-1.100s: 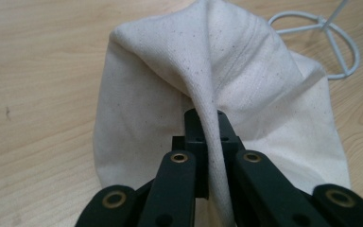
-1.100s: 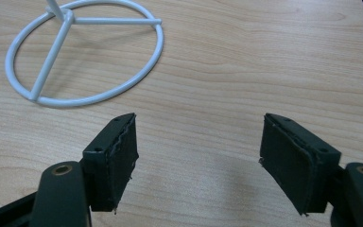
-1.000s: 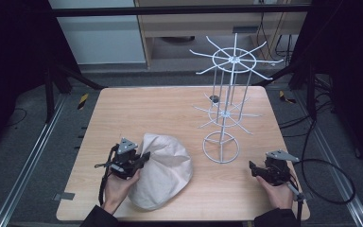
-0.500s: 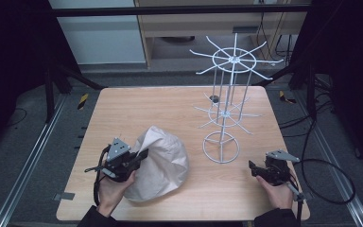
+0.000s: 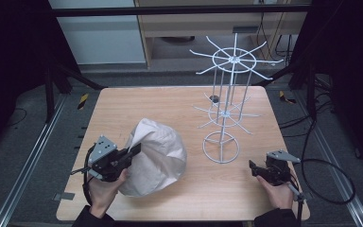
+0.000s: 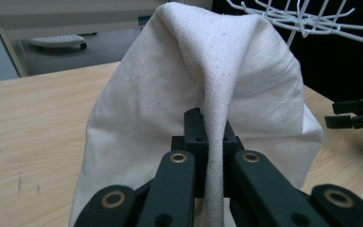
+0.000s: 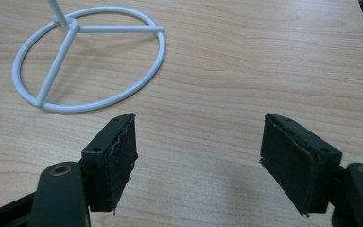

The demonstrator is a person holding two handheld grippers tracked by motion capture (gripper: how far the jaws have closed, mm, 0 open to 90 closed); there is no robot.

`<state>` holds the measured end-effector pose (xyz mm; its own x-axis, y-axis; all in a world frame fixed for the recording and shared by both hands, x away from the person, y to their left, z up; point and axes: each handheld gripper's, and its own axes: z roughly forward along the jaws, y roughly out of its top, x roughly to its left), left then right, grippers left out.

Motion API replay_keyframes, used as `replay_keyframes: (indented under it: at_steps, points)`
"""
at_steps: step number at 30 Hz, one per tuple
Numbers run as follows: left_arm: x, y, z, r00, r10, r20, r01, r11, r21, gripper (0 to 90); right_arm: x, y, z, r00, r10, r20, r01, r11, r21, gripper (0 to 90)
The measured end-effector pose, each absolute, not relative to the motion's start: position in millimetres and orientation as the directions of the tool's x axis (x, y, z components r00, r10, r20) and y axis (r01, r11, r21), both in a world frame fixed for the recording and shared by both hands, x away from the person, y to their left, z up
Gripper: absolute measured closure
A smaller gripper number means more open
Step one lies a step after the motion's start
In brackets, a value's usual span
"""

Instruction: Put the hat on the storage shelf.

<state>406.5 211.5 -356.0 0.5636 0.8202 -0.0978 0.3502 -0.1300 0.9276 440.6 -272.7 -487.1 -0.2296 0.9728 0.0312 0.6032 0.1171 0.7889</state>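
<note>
My left gripper (image 5: 131, 153) is clamped on a pinched fold of the cream cloth bag (image 5: 156, 156), jaws tight on the fabric. The bag bulges up as a dome on the left half of the light wooden table (image 5: 179, 101), beside the white wire rack stand (image 5: 222, 147). My right gripper (image 7: 198, 158) is wide open over bare wood, near the stand's ring base.

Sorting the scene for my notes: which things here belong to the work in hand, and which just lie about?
In the job:
- cloth bag, pinched by the left gripper
- white wire rack
- right gripper, open, empty

Lying about:
- small dark object behind the rack
</note>
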Motion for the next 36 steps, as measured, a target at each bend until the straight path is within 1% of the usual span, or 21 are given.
replay_keyframes:
  at_steps: [10,20,24,31,36]
  points:
    - [398.8,217.4,-345.1,0.571,0.815,-0.098,0.296,-0.093,0.951,88.8,440.7,-272.9,-487.7,-0.231,0.973,0.025,0.596,0.121,0.794,27.1]
    - [387.9,223.2,-322.1,0.593,0.798,-0.103,0.216,-0.034,0.976,88.8,440.7,-272.7,-488.7,-0.233,0.972,0.017,0.592,0.127,0.796,27.1]
    - [385.0,222.1,-317.2,0.603,0.792,-0.095,0.193,-0.029,0.981,88.8,440.3,-272.8,-488.9,-0.232,0.972,0.020,0.592,0.125,0.796,27.0]
    - [387.7,216.7,-314.8,0.614,0.784,-0.092,0.181,-0.027,0.983,88.7,439.7,-272.9,-488.5,-0.234,0.972,0.025,0.587,0.121,0.800,27.0]
    - [392.1,215.5,-311.1,0.615,0.781,-0.105,0.169,0.000,0.986,88.8,439.6,-272.8,-488.5,-0.234,0.972,0.022,0.584,0.123,0.802,27.0]
